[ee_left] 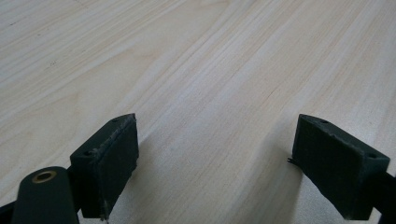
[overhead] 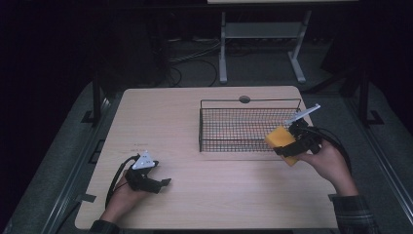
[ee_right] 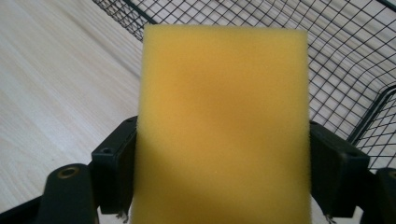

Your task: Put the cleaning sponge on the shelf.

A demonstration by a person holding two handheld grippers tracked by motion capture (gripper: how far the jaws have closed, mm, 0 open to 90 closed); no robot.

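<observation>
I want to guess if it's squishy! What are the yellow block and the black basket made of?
The yellow block looks like soft foam sponge: matte, finely pored surface. The black basket seems thin metal wire, probably coated: a see-through grid of straight dark strands.

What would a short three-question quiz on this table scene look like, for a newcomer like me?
1. True or false: the right gripper grips a yellow sponge.
2. The left gripper is: A) shut on a sponge, B) open over bare table, C) inside the basket.
3. Fill in: the sponge is held at the near right corner of the black wire ____.

Key: 1 true. 2 B. 3 basket.
</observation>
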